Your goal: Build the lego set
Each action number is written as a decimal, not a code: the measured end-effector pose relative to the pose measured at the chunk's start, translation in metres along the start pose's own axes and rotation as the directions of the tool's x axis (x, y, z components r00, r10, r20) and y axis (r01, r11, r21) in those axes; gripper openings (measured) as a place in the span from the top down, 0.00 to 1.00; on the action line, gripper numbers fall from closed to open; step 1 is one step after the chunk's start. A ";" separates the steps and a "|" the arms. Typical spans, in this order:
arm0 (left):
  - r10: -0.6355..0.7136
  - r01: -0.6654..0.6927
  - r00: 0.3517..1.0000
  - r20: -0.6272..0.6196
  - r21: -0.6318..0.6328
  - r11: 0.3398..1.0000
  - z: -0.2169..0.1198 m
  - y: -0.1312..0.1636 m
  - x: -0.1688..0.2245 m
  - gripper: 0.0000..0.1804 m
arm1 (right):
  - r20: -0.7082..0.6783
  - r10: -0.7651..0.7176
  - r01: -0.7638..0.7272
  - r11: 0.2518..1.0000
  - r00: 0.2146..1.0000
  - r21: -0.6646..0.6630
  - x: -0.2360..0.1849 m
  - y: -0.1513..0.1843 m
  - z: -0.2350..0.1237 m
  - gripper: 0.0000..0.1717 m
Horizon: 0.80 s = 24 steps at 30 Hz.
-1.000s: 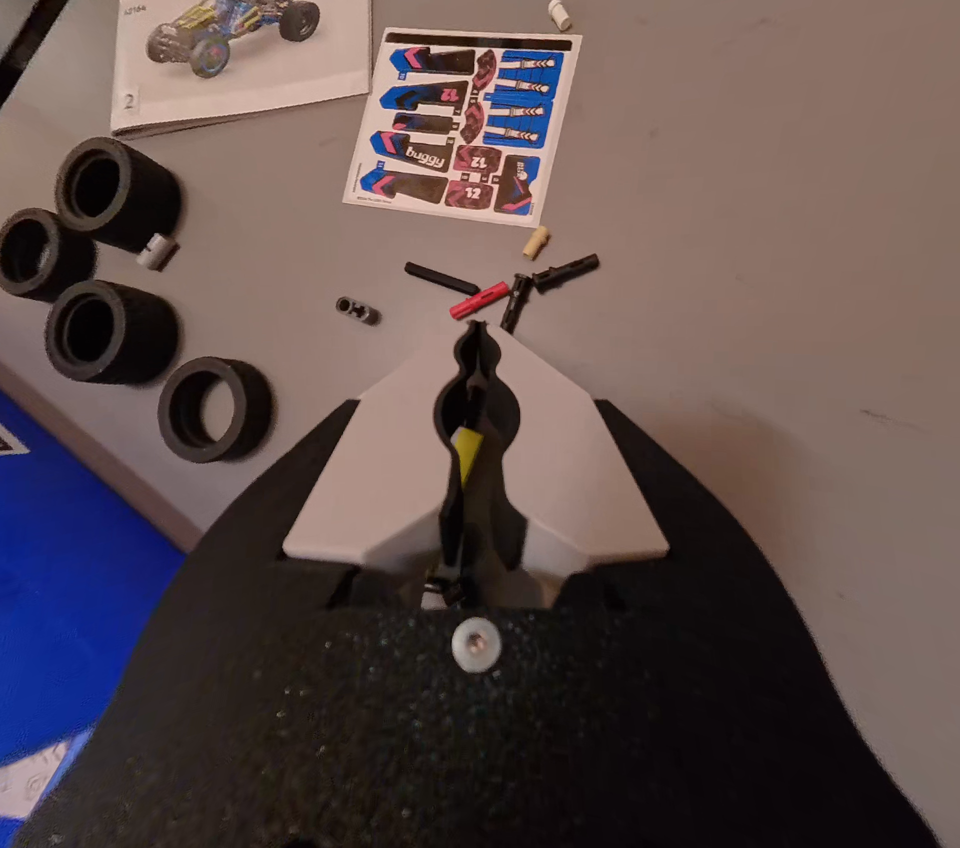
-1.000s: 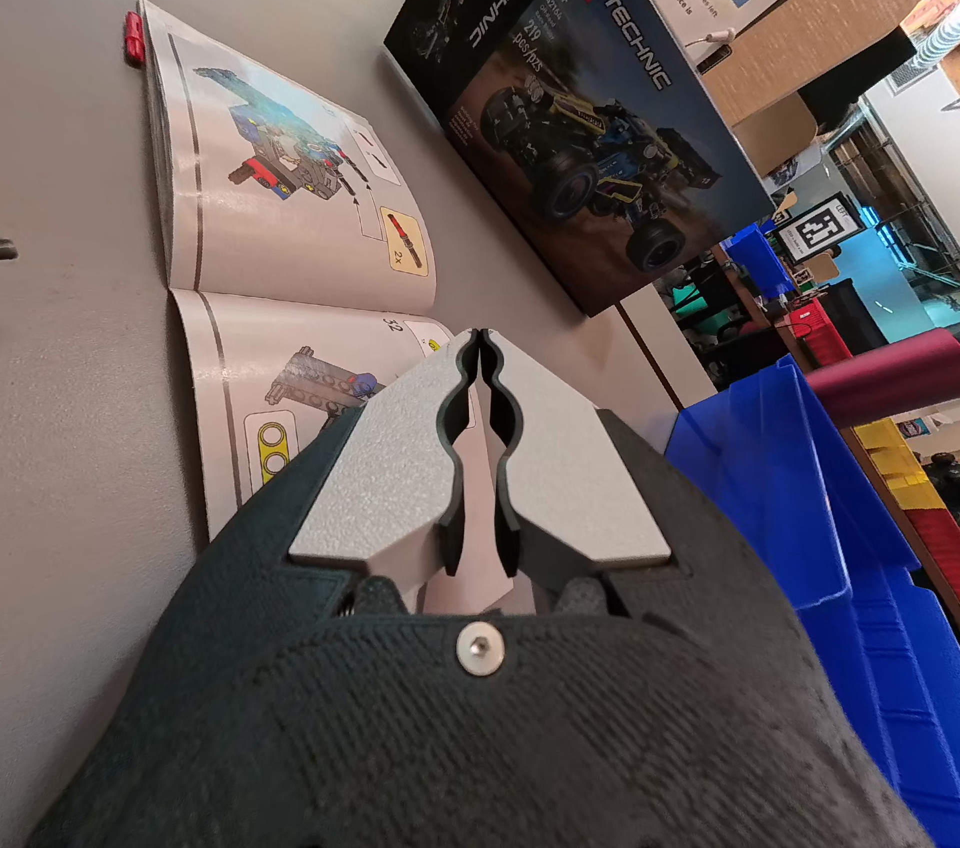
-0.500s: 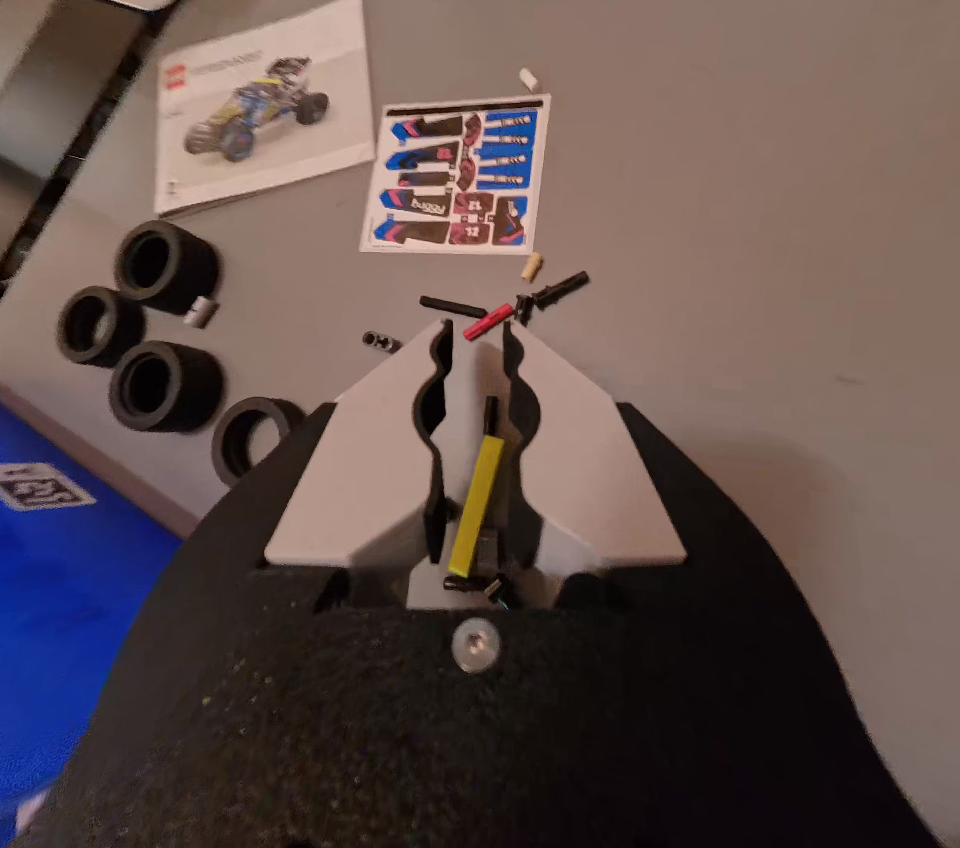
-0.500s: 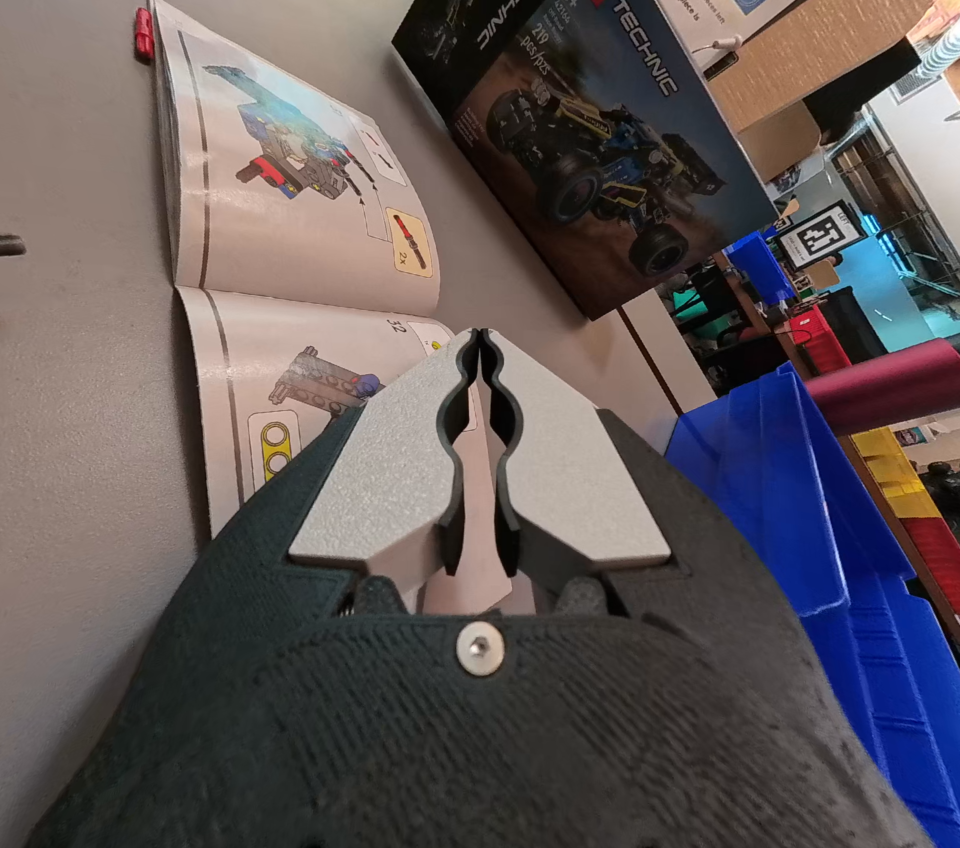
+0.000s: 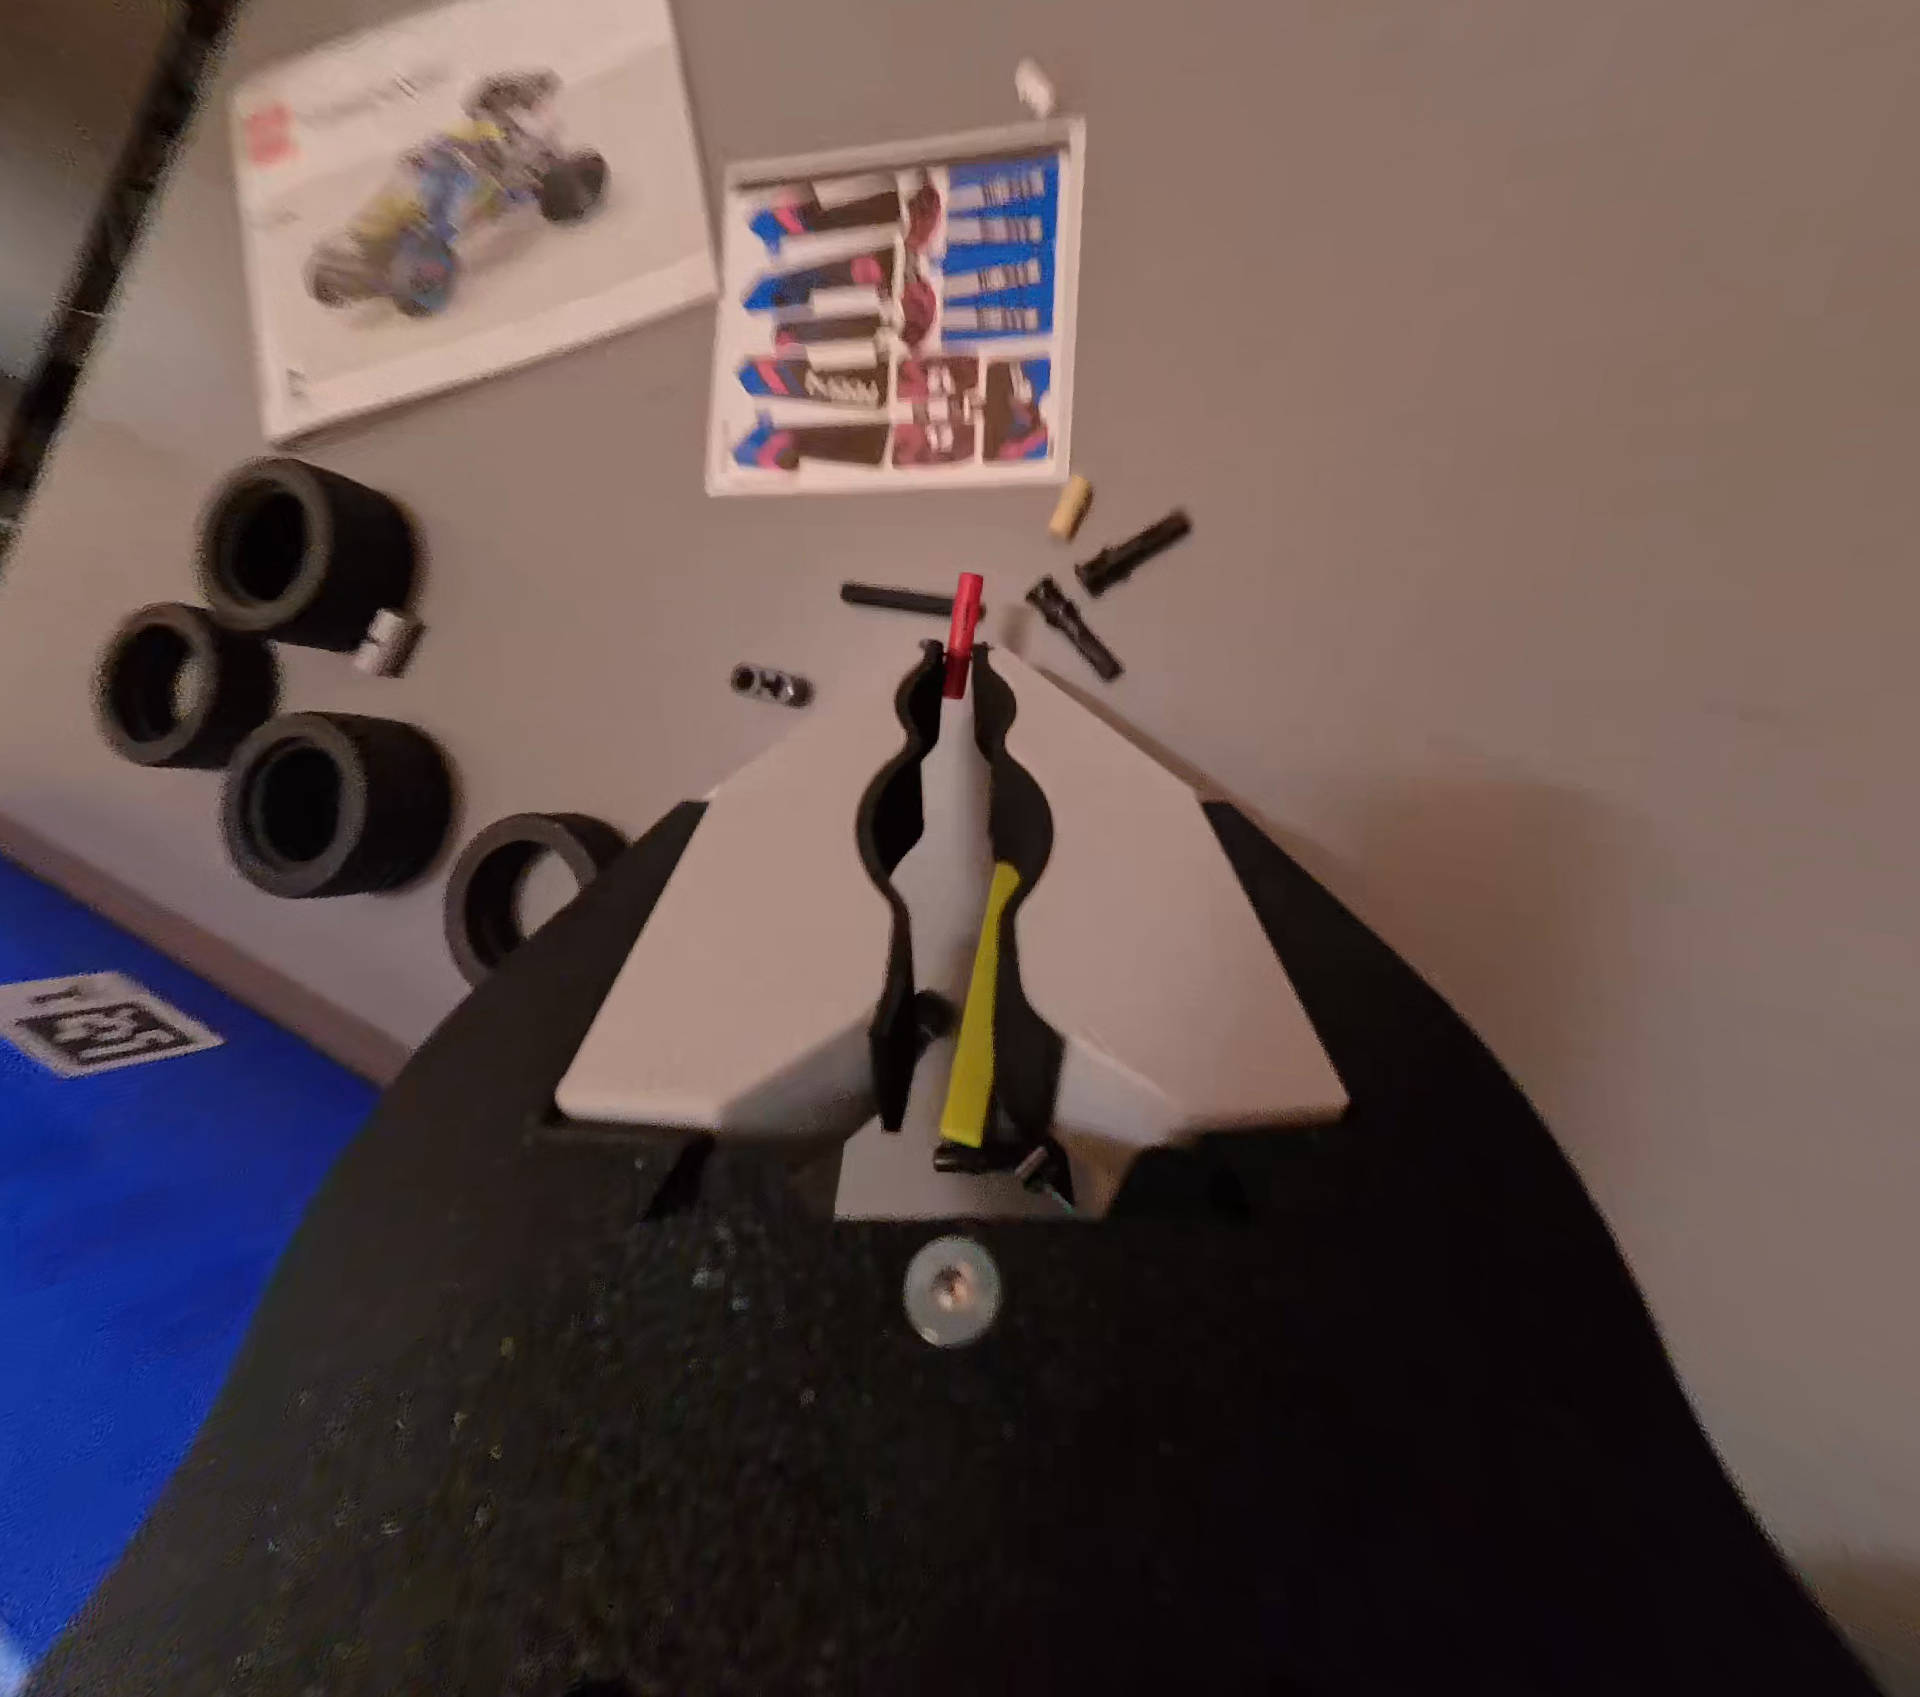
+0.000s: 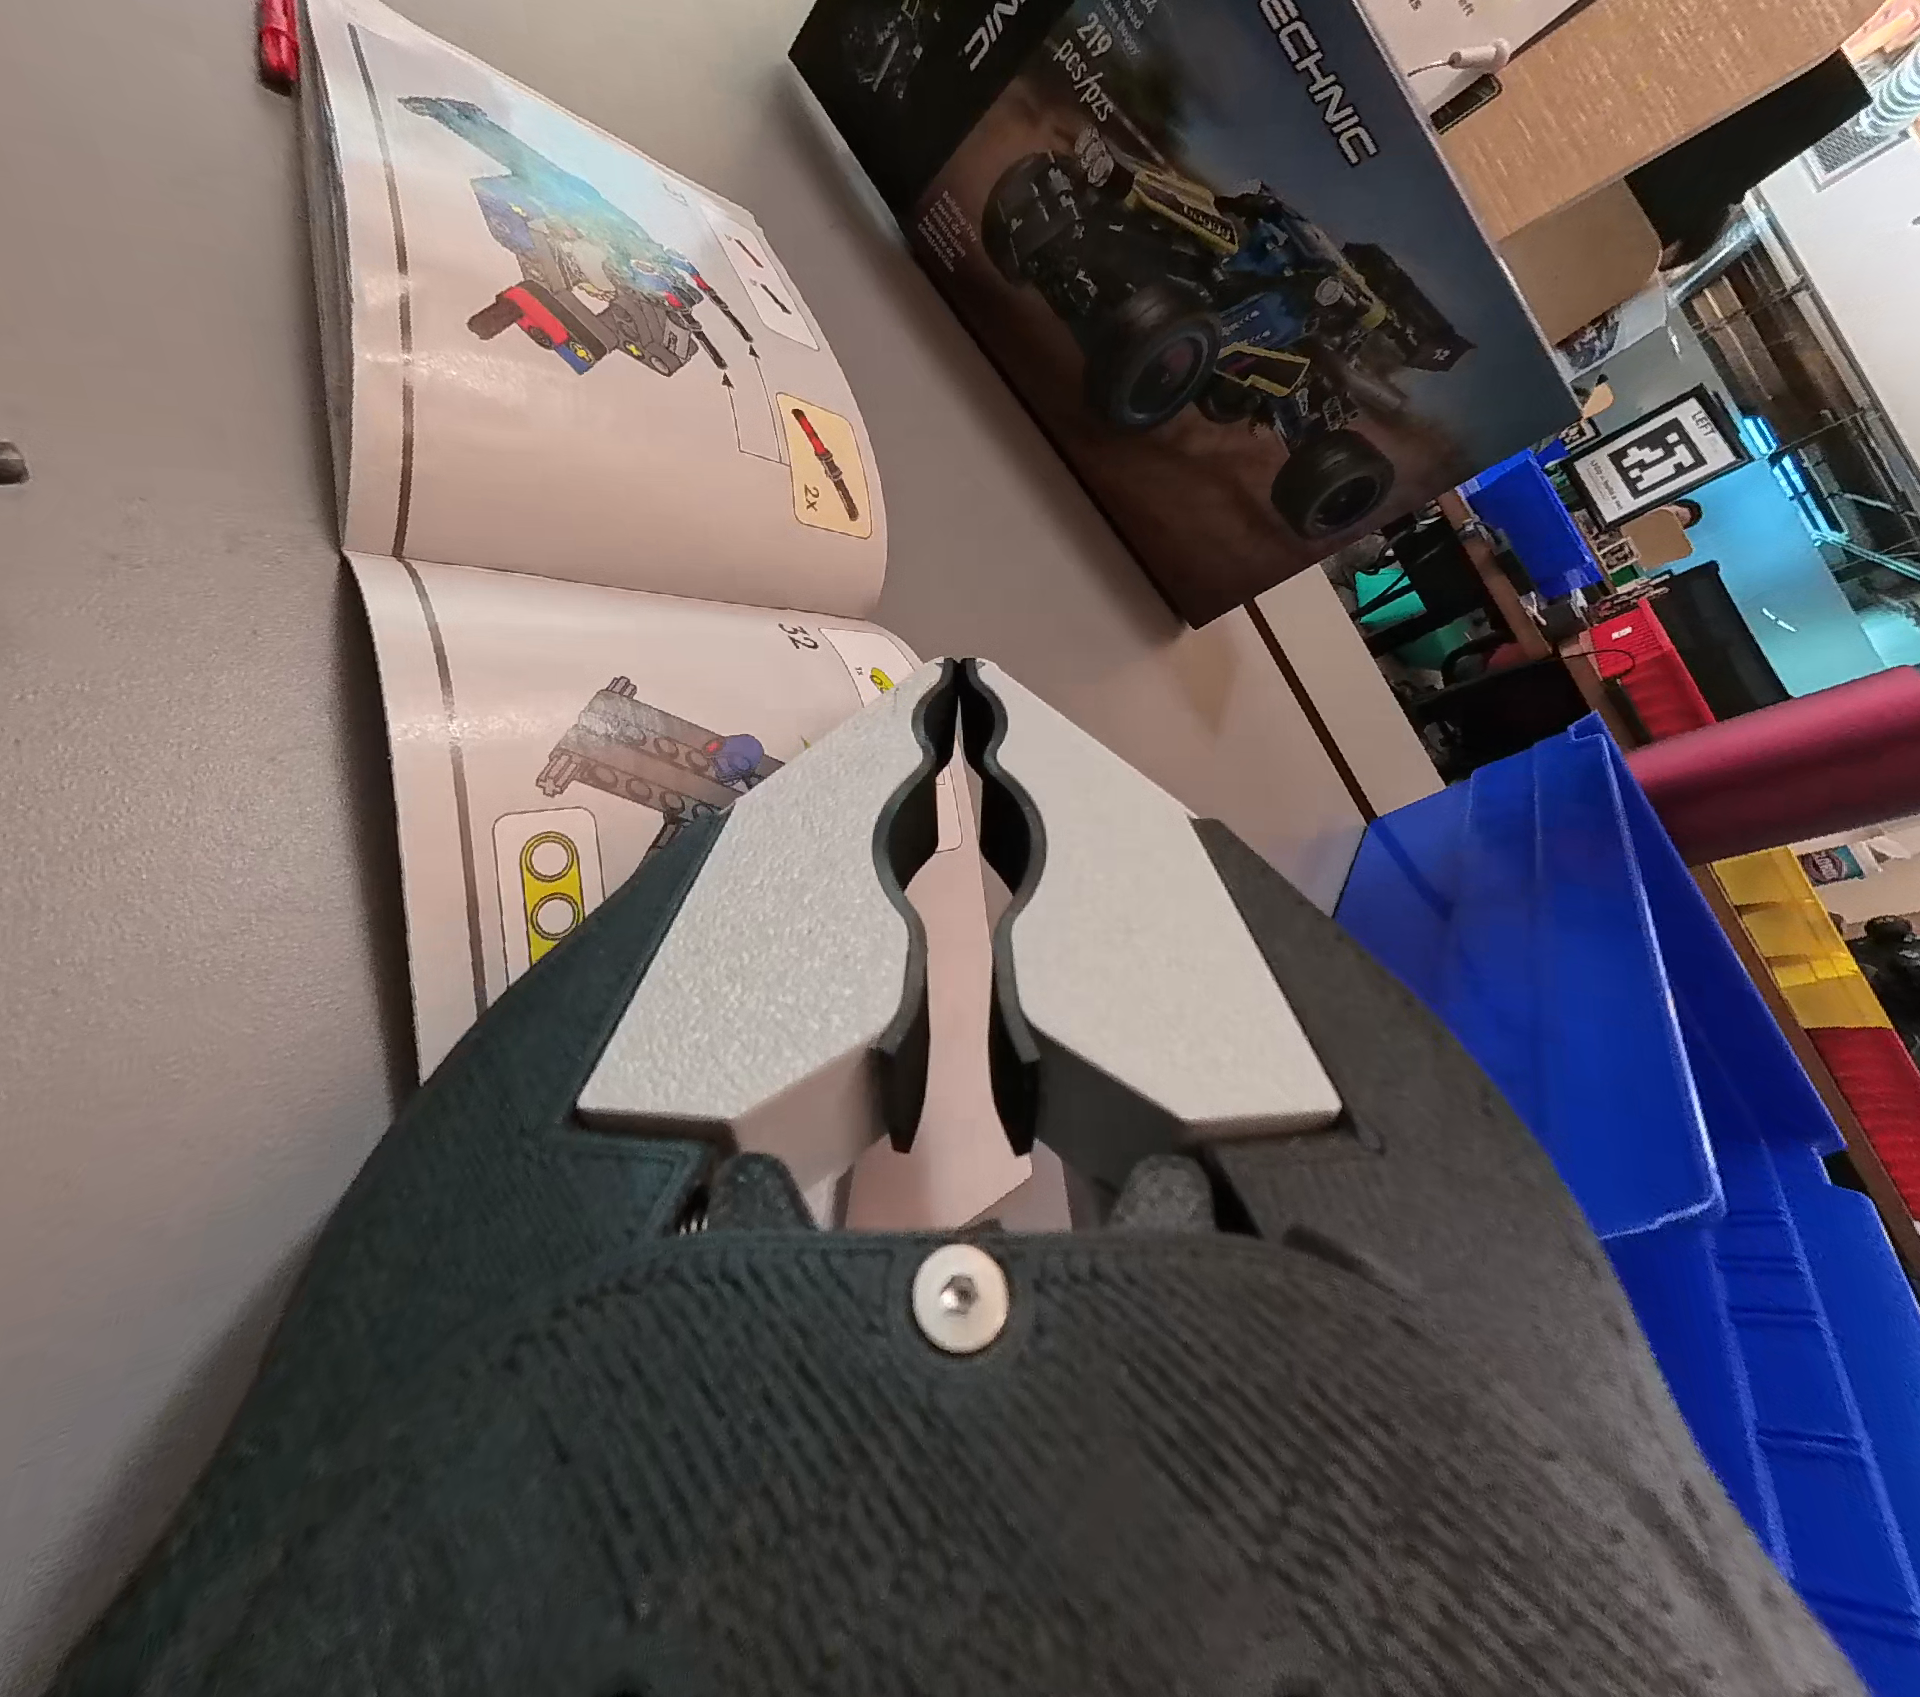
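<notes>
In the left wrist view my left gripper [image 5: 958, 660] is shut on a small red pin [image 5: 966, 608]. The pin stands out forward from the fingertips, above the grey table [image 5: 1455, 297]. A yellow beam [image 5: 977, 1003] with black pins shows low down between the fingers near their base; I cannot tell whether it touches them. A black axle [image 5: 894, 598], two black pins [image 5: 1132, 541] and a tan pin [image 5: 1070, 494] lie just beyond the tips. My right gripper [image 6: 958, 668] is shut with its pads together and nothing between them, over an open instruction booklet [image 6: 582, 421].
A sticker sheet [image 5: 904, 307], a closed booklet [image 5: 457, 182], several black tyres [image 5: 301, 546], a dark connector [image 5: 771, 684] and a small grey bush [image 5: 387, 645] lie on the table. In the right wrist view stand a toy-set box [image 6: 1195, 193] and a blue bin [image 6: 1621, 972], with a red piece [image 6: 277, 32] by the booklet. The gap from one gripper's tips to the other's is roughly 40 cm. The right gripper is farther from the dark connector [image 5: 771, 684], some 45 cm, than the left, some 4 cm.
My left gripper opened, then shut on the red pin that lay on the table; the pin now sticks out of its tips. The right gripper has stayed shut and barely moved.
</notes>
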<state>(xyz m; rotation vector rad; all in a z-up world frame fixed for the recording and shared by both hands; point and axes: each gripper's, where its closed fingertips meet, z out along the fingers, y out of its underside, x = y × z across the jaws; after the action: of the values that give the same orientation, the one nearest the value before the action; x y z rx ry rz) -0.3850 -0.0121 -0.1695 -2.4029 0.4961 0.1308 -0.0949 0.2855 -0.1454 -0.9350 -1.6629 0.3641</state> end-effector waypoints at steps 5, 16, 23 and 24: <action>0.014 0.000 0.998 -0.053 0.238 0.971 -0.001 -0.095 0.069 0.99 | 0.000 -0.001 0.001 1.000 1.000 -0.008 0.000 0.001 0.000 1.00; 0.120 -0.093 0.984 -0.135 0.191 0.977 0.082 -0.143 0.146 0.88 | -0.021 -0.008 0.008 1.000 1.000 -0.002 0.004 0.000 -0.002 1.00; -0.232 0.213 0.952 0.199 0.109 0.971 0.007 -0.055 0.043 0.88 | -0.038 -0.034 0.035 0.999 0.999 0.020 0.008 -0.009 -0.005 1.00; -0.289 0.276 0.917 0.275 0.085 0.957 -0.004 -0.034 0.028 0.88 | -0.037 -0.042 0.043 0.999 0.998 0.022 0.008 -0.010 -0.005 1.00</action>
<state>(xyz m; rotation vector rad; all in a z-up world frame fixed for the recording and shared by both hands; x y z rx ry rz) -0.3468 0.0007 -0.1526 -2.3309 0.0160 0.3280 -0.0943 0.2834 -0.1315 -0.8831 -1.6395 0.3352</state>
